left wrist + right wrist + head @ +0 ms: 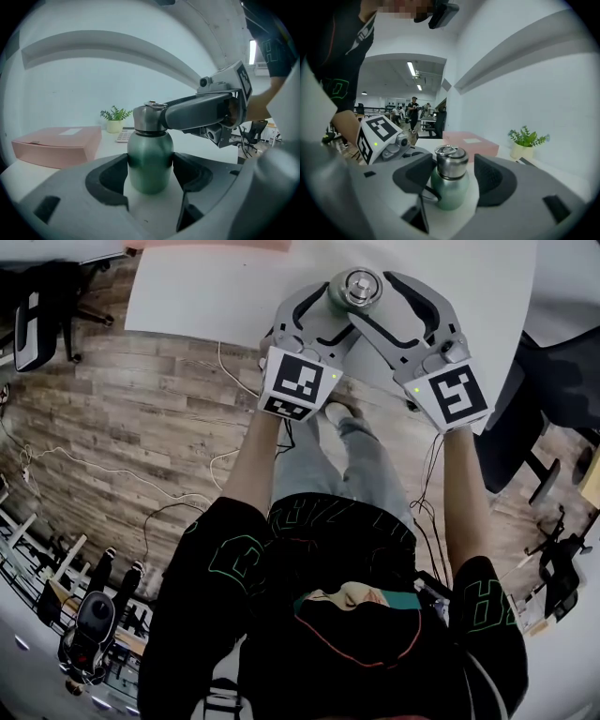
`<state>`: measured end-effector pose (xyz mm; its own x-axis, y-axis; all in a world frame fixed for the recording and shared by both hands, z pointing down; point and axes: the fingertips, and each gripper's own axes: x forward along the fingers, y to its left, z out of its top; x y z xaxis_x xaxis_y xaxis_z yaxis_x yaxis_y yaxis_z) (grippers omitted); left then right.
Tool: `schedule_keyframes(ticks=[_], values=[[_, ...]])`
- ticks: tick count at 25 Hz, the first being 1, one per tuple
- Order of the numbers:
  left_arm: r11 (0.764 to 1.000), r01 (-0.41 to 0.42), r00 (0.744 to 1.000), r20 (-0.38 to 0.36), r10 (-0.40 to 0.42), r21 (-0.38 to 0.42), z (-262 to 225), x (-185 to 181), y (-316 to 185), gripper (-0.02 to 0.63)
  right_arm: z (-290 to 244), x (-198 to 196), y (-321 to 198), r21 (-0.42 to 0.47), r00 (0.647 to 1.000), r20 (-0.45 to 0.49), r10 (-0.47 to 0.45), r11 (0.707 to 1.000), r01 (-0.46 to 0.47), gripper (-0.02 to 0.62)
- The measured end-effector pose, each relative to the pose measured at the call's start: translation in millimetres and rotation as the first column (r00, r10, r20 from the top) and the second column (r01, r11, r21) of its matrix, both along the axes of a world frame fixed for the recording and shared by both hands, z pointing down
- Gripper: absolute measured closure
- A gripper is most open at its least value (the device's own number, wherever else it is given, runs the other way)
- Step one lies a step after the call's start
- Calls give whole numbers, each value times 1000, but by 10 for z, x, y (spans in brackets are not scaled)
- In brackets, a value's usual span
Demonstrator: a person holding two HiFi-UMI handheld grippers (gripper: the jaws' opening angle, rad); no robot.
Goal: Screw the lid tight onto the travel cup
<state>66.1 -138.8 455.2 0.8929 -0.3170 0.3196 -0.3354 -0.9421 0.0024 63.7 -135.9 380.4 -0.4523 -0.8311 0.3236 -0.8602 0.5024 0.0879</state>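
The left gripper [150, 174] is clamped on the green body of the cup [150, 157], which stands upright on the white table [225, 287] near its front edge. The right gripper [454, 178] stands wide around the steel lid [451, 161] seated on top, with a gap at its right pad. Farther back lie a pink box [58, 145] and a small plant [115, 119].

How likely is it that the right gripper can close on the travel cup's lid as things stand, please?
Likely yes: the right gripper has open jaws flanking the lid, with nothing between, while the left gripper clamps the travel cup by its body.
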Motion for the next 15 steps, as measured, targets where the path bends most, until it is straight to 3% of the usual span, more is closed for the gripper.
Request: schedule_keyframes(ticks=[7, 10, 15], values=[[1000, -6, 1000, 2, 6, -5, 4, -17, -21, 295, -13, -16, -70, -17, 974, 121, -191, 981, 195, 313], [1000, -8, 1000, 2, 8, -7, -3, -21, -12, 295, -25, -32, -76, -28, 960, 171, -220, 973, 228, 339], [1000, -5, 1000, 1, 5, -7, -11, -7, -5, 295, -25, -35, -79, -25, 960, 178, -214, 975, 222, 350]])
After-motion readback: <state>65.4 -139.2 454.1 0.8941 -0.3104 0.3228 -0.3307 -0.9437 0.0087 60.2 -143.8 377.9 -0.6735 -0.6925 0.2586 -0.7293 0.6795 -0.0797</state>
